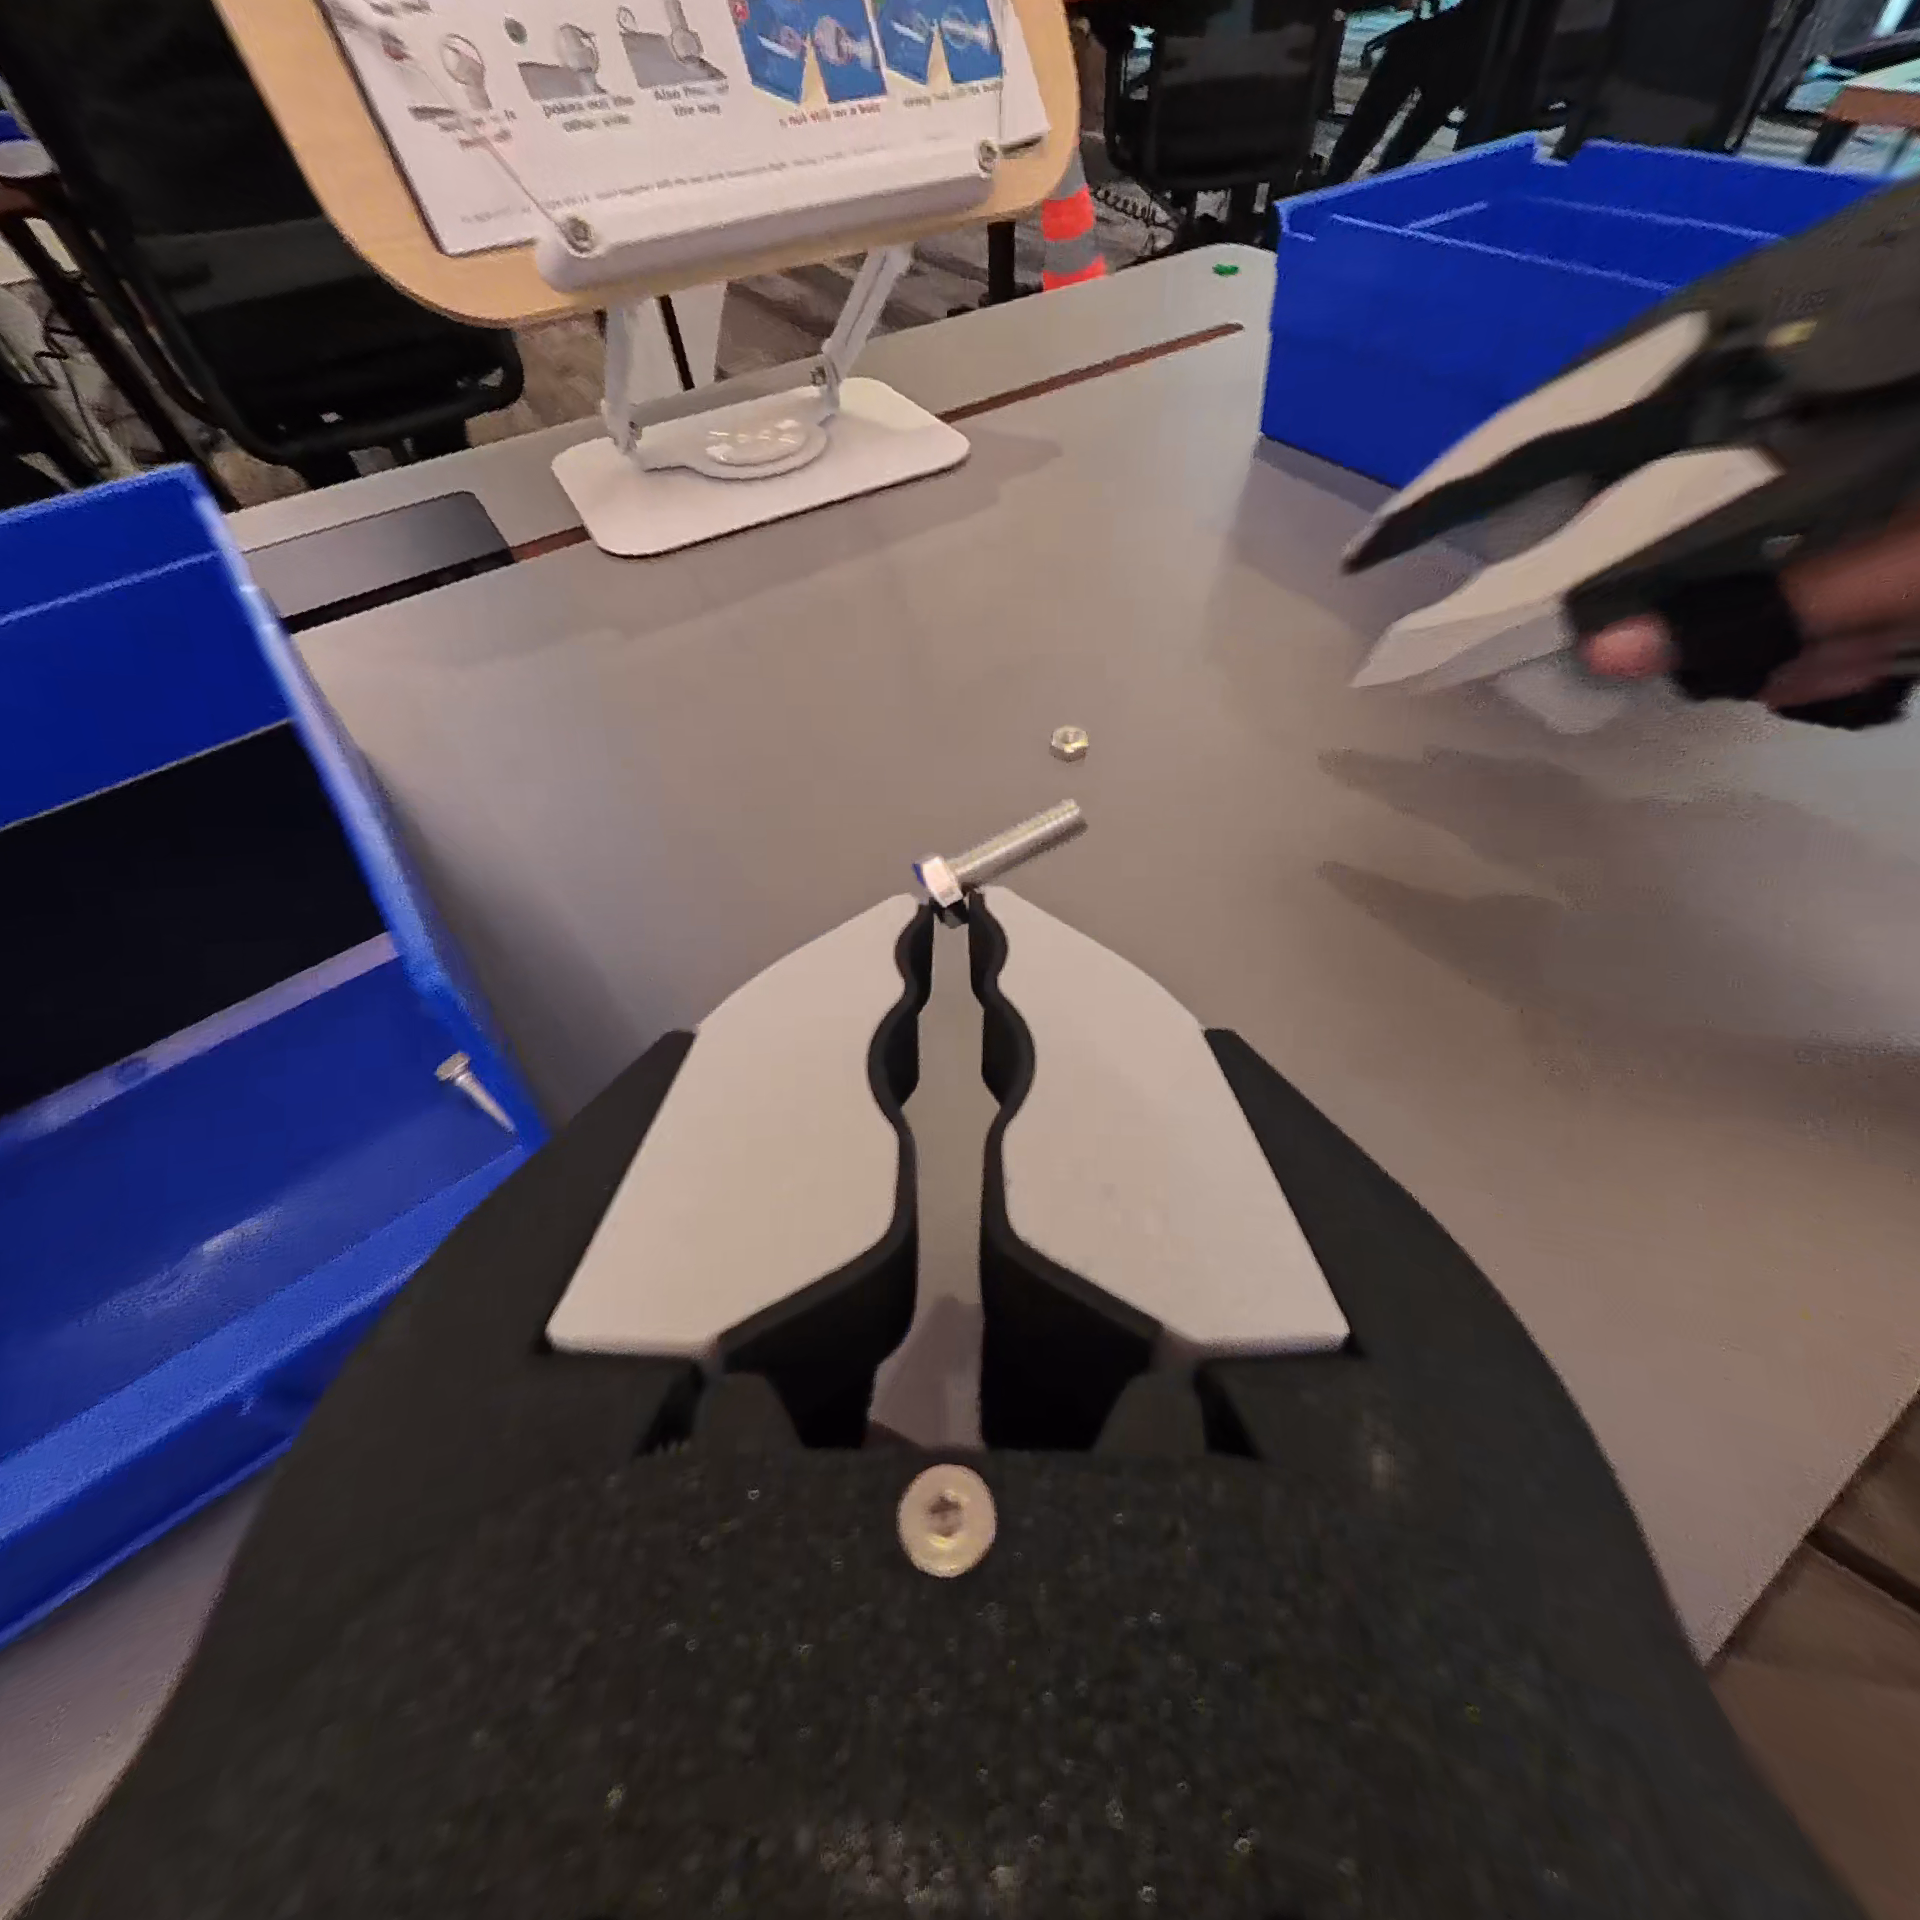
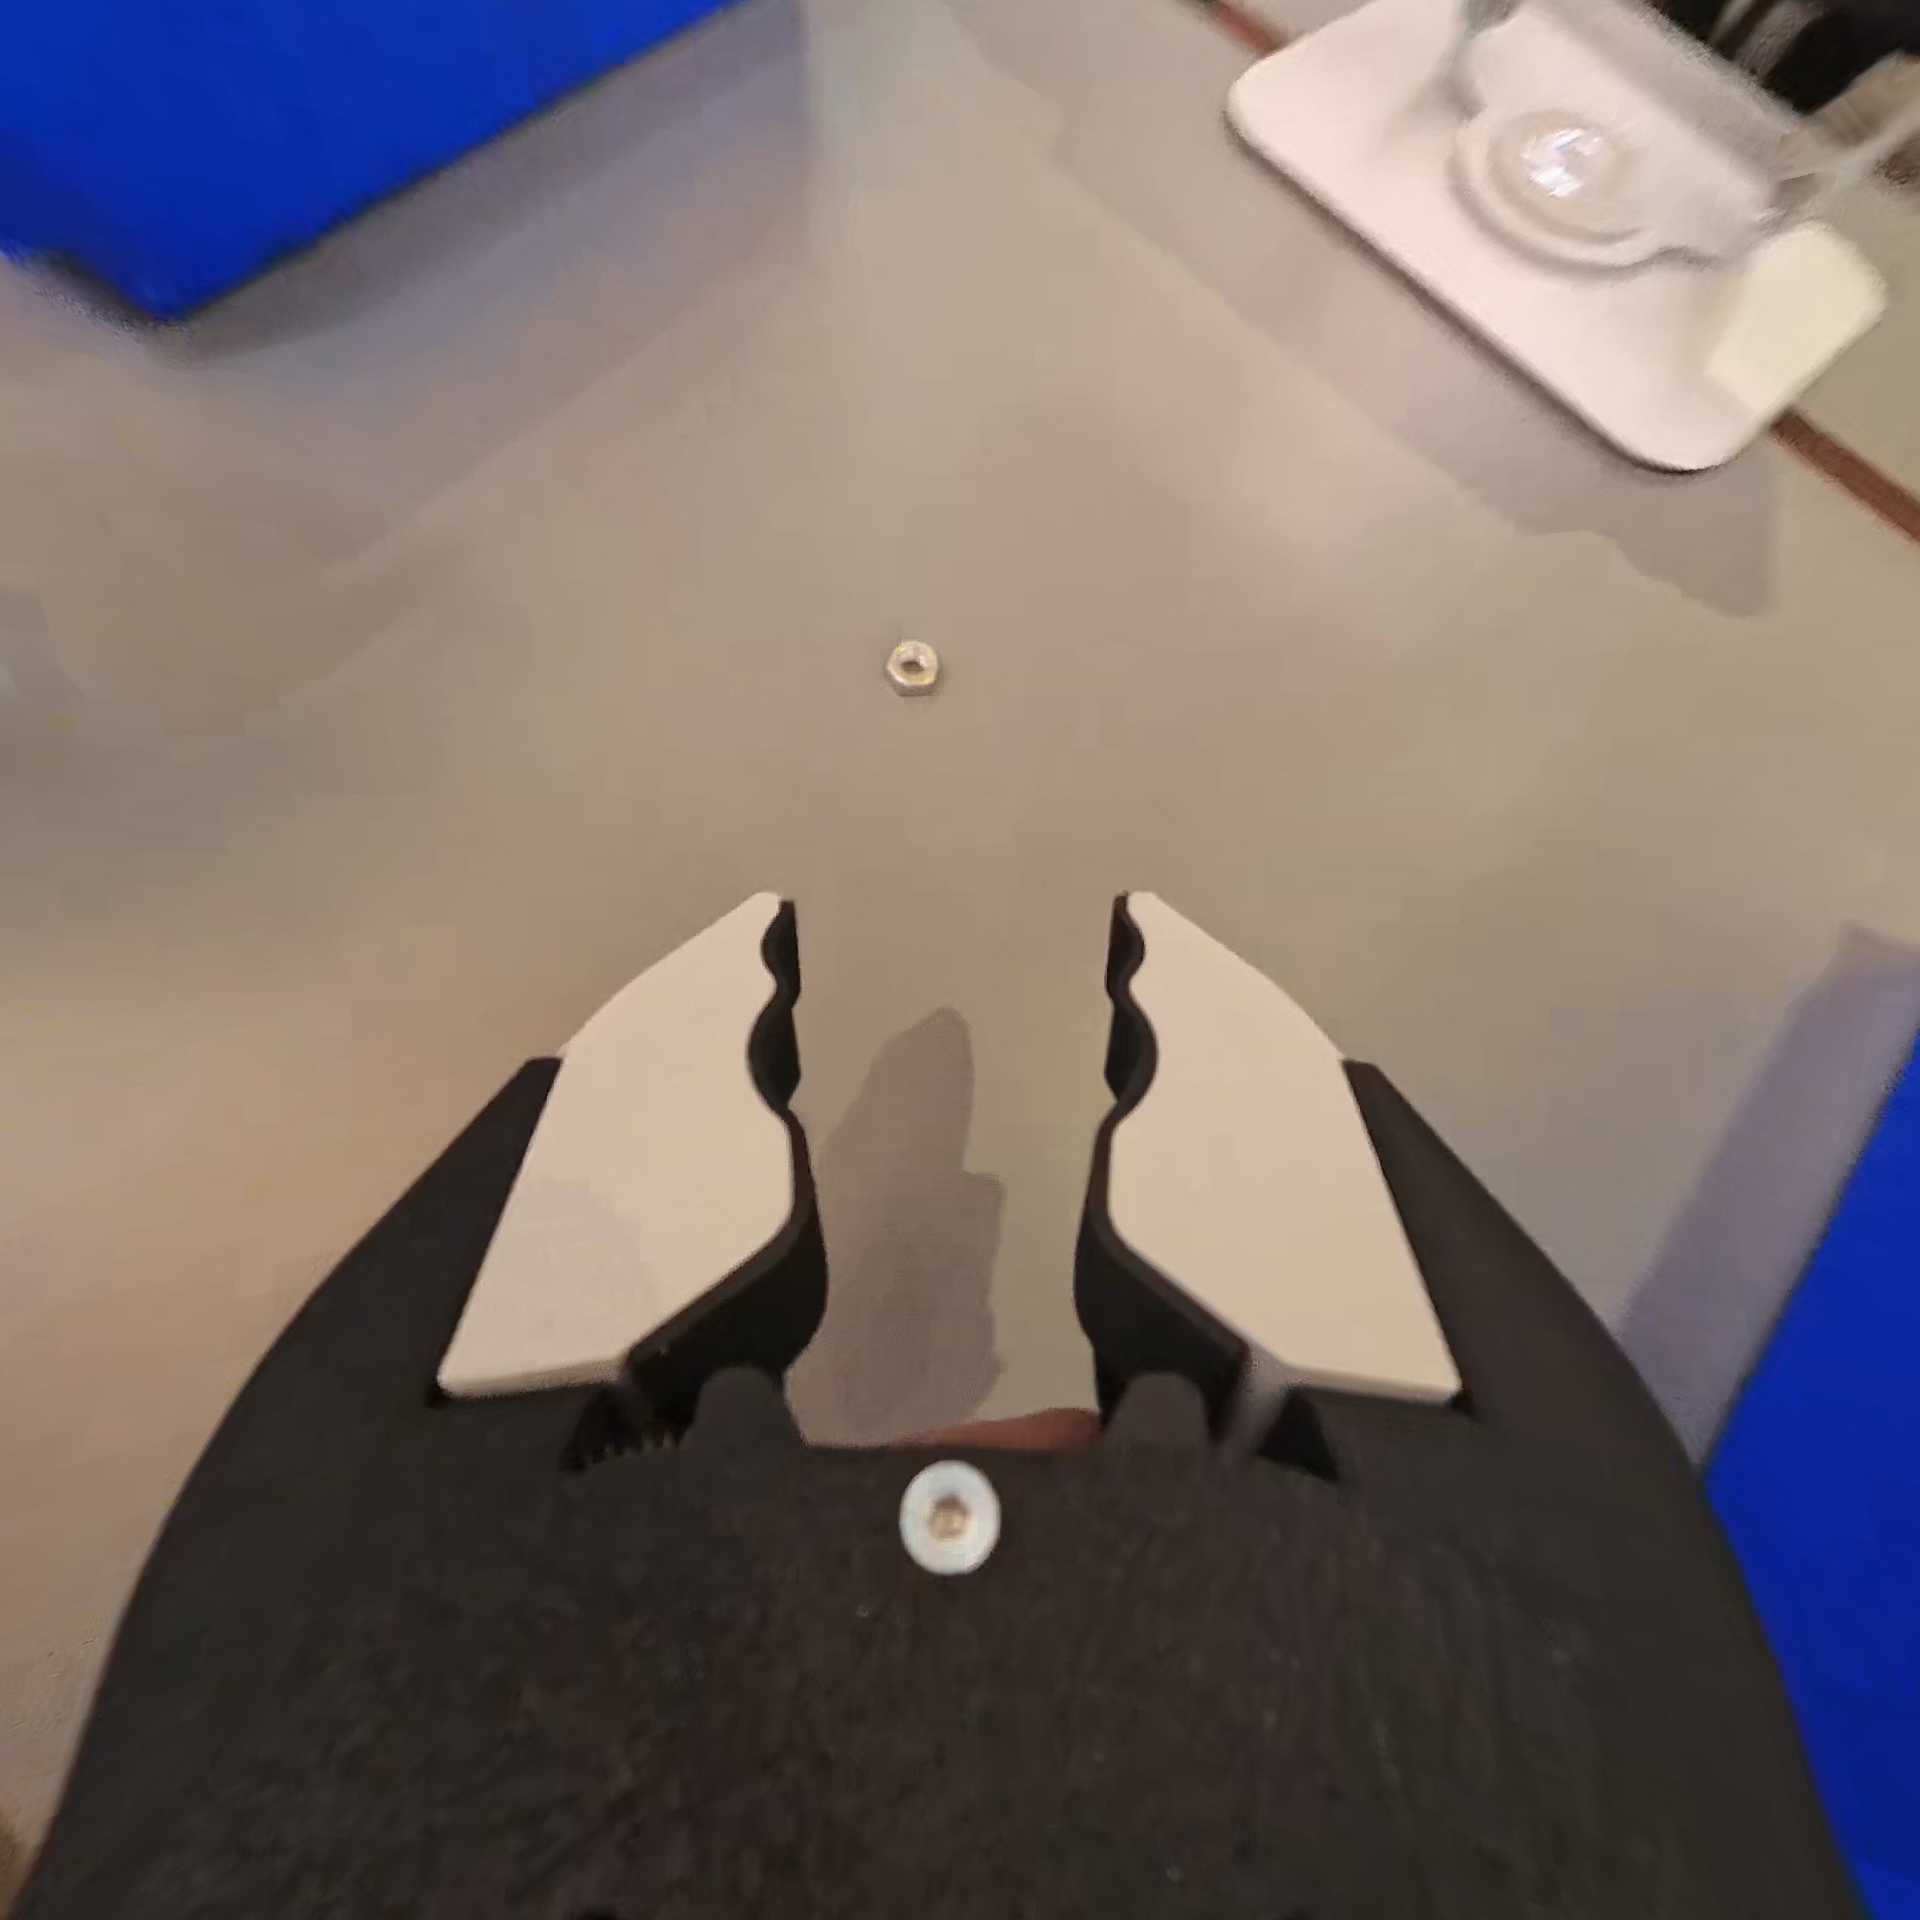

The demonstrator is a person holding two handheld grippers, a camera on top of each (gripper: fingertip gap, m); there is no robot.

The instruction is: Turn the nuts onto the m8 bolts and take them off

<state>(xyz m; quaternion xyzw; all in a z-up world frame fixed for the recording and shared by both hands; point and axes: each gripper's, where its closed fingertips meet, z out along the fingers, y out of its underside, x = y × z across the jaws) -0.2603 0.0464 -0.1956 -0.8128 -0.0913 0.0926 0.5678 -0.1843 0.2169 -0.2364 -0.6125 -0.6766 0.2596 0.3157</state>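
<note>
Left tool holds the bolt by its head, right tool comes for the nut.

The left tool is pinching the bolt by its head, so the long screw end sticks out free, away from the tool and above the counter, ready for a nut. The nut lies flat on the counter just past the bolt's tip, with nothing holding it. The right tool is spread wide with nothing in it and points at the nut, I think to pick it up. Left of the bolt, a blue bin holds one small screw. Right of the bolt and farther back, another blue bin stands; I cannot see what is in it.
</note>
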